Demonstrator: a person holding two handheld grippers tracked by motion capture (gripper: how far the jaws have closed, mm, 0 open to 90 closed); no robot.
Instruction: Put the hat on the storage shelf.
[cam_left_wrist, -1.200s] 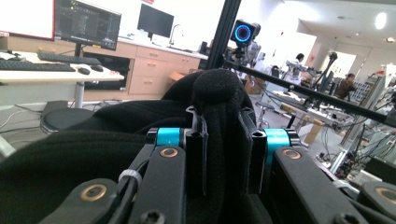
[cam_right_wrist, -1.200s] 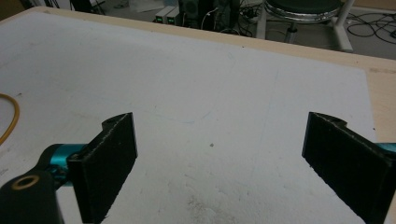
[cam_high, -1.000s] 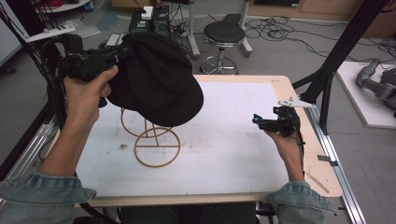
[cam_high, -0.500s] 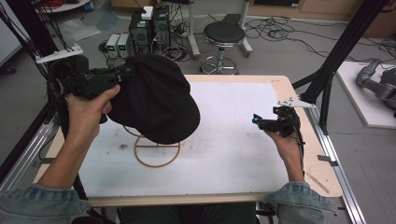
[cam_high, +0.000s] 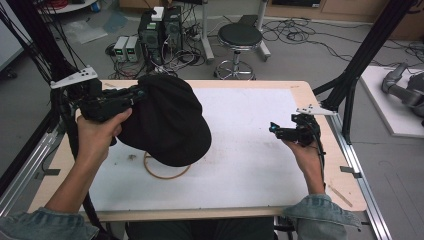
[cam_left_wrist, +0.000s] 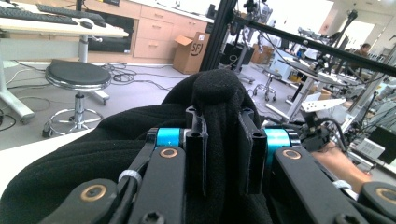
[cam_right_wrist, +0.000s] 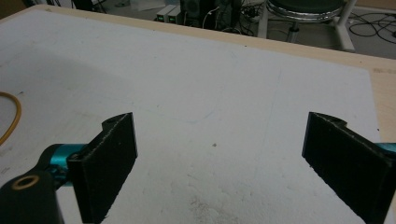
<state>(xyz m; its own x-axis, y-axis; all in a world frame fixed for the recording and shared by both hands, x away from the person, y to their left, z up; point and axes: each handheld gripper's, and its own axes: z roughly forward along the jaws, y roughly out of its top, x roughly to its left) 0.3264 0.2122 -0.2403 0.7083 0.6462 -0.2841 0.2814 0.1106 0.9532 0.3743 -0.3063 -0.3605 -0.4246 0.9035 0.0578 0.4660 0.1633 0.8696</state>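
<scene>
Items present: one black cap (cam_high: 167, 120), one wire ring (cam_high: 165, 172) lying on one tabletop (cam_high: 250, 150), and two grippers, the left gripper (cam_high: 127, 97) and the right gripper (cam_high: 280, 131). Each gripper carries one grey plate, for a total of two, and is held by one hand, for a total of two hands. On the floor beyond the tabletop: one round stool (cam_high: 240, 37) and two small white boxes (cam_high: 126, 48) set side by side.
</scene>
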